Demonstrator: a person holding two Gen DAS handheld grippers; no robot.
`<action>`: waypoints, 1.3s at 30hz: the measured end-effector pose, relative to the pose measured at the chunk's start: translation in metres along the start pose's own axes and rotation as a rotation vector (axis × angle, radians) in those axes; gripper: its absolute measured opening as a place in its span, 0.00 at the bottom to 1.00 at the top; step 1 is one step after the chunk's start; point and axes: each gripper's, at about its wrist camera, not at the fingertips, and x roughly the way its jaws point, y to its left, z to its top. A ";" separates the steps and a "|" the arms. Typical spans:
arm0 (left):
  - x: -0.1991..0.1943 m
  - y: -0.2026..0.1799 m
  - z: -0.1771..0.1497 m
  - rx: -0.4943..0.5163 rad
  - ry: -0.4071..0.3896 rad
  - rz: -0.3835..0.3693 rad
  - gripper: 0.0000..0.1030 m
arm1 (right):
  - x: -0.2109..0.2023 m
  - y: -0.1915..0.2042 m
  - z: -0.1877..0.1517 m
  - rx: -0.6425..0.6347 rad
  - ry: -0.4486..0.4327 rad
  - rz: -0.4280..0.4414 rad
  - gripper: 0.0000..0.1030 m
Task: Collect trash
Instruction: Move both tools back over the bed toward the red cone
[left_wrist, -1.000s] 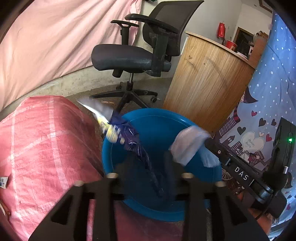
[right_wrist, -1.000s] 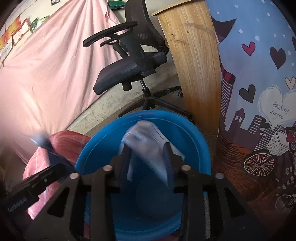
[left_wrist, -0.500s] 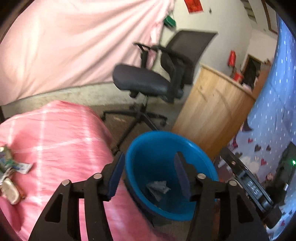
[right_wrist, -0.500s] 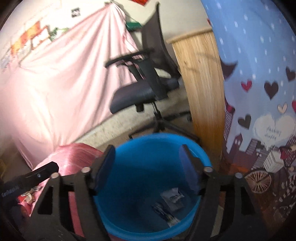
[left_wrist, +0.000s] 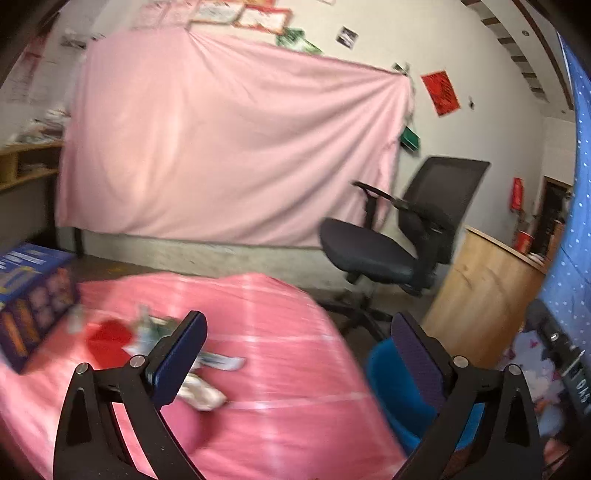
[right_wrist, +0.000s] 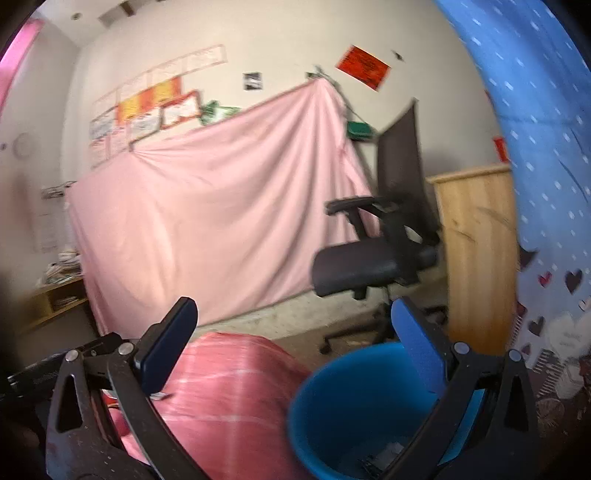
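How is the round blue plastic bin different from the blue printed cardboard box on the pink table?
The round blue plastic bin is plain, open-topped and stands on the floor beside the pink-covered table; the blue printed cardboard box is rectangular, covered in graphics and sits on the table. The bin holds scraps; the box's contents are hidden. Both are blue.

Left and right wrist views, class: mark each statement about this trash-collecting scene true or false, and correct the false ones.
1. Both grippers are open and hold nothing. True: the left gripper and the right gripper have their jaws spread wide.
2. The blue bin holds no trash. False: some pieces lie at its bottom.
3. Trash lies on the pink cloth. True: wrappers are scattered there.
4. The office chair is red. False: it is black.
5. A blue box stands on the cloth's left side. True.
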 end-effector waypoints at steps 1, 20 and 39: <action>-0.007 0.007 0.000 0.005 -0.019 0.021 0.95 | -0.001 0.010 0.001 -0.017 -0.009 0.014 1.00; -0.076 0.112 -0.038 0.030 -0.083 0.269 0.95 | 0.018 0.145 -0.046 -0.206 0.113 0.243 1.00; -0.022 0.149 -0.059 -0.009 0.182 0.185 0.68 | 0.092 0.171 -0.115 -0.307 0.550 0.254 0.82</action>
